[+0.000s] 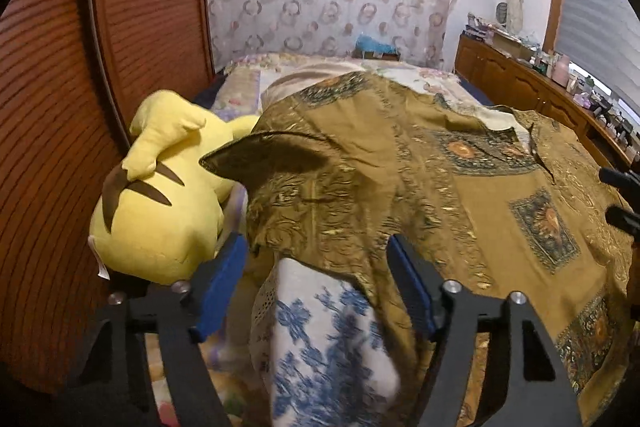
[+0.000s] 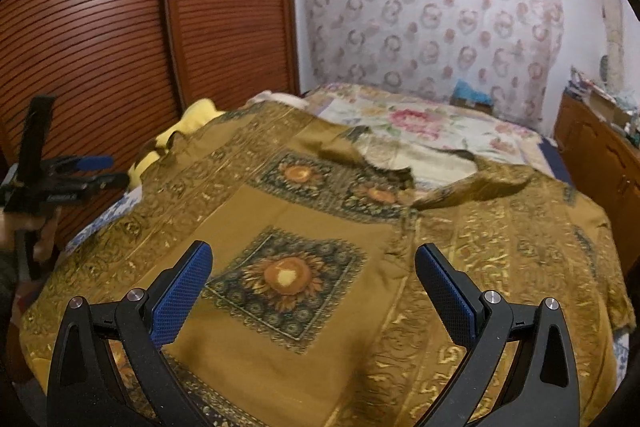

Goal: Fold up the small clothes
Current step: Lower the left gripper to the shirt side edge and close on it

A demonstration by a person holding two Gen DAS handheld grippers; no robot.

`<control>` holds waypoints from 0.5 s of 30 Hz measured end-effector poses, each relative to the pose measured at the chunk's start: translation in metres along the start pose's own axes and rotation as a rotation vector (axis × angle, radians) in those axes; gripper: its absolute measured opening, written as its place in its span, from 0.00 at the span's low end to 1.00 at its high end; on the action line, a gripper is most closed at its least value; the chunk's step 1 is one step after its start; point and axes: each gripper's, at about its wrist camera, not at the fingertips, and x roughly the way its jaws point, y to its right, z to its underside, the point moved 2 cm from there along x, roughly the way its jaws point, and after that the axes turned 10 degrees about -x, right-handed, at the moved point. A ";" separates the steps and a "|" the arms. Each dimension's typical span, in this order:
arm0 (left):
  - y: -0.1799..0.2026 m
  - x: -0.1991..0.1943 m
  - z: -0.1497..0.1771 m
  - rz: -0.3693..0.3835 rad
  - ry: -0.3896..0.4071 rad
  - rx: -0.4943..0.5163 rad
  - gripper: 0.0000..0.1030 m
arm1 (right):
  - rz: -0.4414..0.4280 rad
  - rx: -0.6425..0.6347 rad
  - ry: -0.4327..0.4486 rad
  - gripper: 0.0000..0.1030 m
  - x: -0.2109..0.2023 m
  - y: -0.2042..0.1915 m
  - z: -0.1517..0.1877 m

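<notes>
Bed [image 2: 432, 123]: covered by a floral quilt, running from centre toward 12 o'clock in both wrist views. Slatted wooden wardrobe doors [image 2: 120, 27] stand at 10 o'clock; a wooden sideboard [image 1: 532, 87] with assorted clutter on top lines the wall at 2 o'clock.

Shirt [image 2: 320, 227]: an olive-gold patterned garment with sunflower squares, spread flat over the near half of the bed, collar toward 12 o'clock. One sleeve [image 1: 280, 163] lies at 10 o'clock of the garment, its edge draped over a blue-and-white pillow [image 1: 320, 339].

Plush toy [image 1: 160, 203]: yellow, lying at 9 o'clock beside the sleeve, touching the wardrobe side of the bed.

Left gripper [image 1: 316, 279]: jaws partly apart, holding nothing; the sleeve's hem and the pillow lie between the blue pads, and no contact with the pads can be made out. It points steeply downward.

Right gripper [image 2: 312, 283]: jaws wide apart, empty, poised above the shirt front, straddling the nearest sunflower square, pitched downward. Its tips appear clear of the cloth.
</notes>
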 end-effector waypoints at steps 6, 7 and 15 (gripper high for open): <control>-0.013 0.023 -0.014 -0.002 -0.065 0.004 0.56 | -0.058 -0.033 -0.032 1.00 0.013 -0.009 -0.006; -0.016 0.028 -0.016 -0.003 -0.075 -0.002 0.54 | -0.069 -0.036 -0.037 1.00 0.014 -0.010 -0.007; -0.026 0.050 -0.020 0.041 -0.137 -0.026 0.42 | -0.131 -0.051 -0.052 1.00 0.019 -0.022 -0.008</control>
